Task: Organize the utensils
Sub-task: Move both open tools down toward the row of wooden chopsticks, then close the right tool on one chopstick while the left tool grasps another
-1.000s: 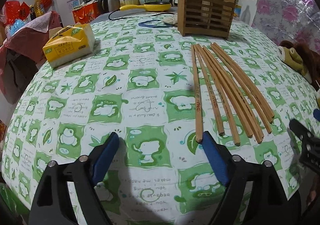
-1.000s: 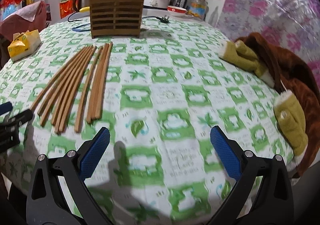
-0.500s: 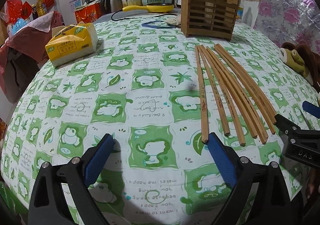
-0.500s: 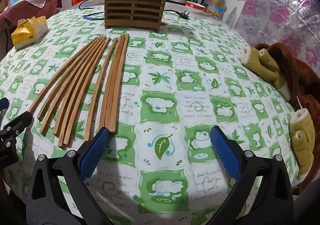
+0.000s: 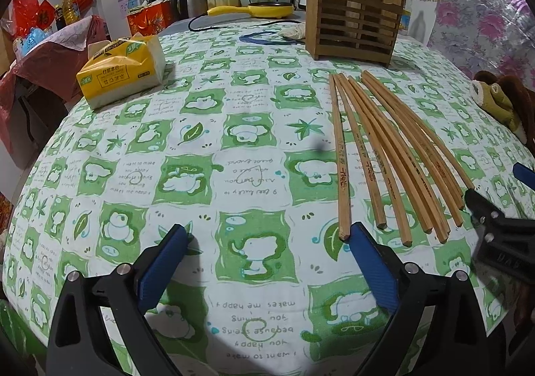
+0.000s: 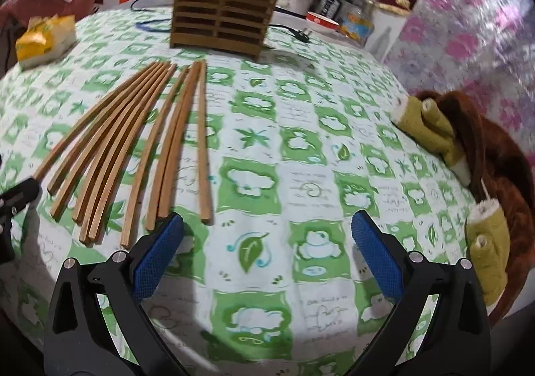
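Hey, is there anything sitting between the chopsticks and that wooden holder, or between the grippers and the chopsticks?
Nothing visible blocks either path. The chopsticks lie on bare tablecloth, their far ends near the wooden holder. The left gripper, jaws opening, and the right gripper both hold nothing at the near ends.

yellow tissue pack point(image 5: 122, 70) near far-left table edge; brown-green plush toy point(image 6: 468, 148) at right edge.

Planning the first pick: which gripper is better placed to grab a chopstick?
Probably the left gripper. Its jaws are opening, with nothing between them, and one fingertip sits right beside the near end of the outermost chopstick. The right gripper is also open over bare tablecloth.
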### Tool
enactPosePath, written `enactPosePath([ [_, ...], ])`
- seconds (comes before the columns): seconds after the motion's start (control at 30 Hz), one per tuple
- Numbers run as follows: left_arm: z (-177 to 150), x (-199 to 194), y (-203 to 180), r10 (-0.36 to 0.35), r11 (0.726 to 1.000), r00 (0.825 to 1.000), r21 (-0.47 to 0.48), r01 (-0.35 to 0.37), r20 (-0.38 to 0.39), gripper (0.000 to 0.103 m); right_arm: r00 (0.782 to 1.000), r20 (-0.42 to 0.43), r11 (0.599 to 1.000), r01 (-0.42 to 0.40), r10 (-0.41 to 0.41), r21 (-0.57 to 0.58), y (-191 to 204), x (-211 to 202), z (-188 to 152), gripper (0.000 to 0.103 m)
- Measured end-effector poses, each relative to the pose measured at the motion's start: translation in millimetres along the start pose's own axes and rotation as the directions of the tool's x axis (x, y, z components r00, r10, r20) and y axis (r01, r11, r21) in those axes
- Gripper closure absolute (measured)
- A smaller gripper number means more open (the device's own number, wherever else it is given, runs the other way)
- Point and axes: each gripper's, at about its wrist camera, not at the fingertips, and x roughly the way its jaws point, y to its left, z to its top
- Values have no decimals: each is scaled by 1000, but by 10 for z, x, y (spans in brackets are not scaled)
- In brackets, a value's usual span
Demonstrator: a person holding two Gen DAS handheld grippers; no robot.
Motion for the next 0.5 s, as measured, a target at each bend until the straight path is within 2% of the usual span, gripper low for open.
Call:
enactPosePath([
  [0.17, 2, 14, -20, -1, 1000, 1000, 2, 1, 8, 5, 998, 35, 998, -60, 60, 24, -20, -10, 14, 7],
  [0.23, 6, 21, -29, -7, 1000, 1000, 4, 7, 11, 5, 996, 42, 996, -82, 80, 26, -15, -3, 12, 16],
  [0.3, 5, 23, -43, -7, 1000, 1000, 6, 6, 16, 4, 992, 46, 993, -120, 119, 20, -1, 5, 2, 33],
  [0.43, 0, 17, -57, -14, 1000, 1000, 16, 14, 19, 7, 985, 54, 986, -164, 163, 18, 28, -14, -18, 43],
  [0.5, -3, -5, -79, -28, 999, 999, 31, 27, 22, 14, 979, 54, 980, -196, 194, 25, 25, -16, -25, 55],
])
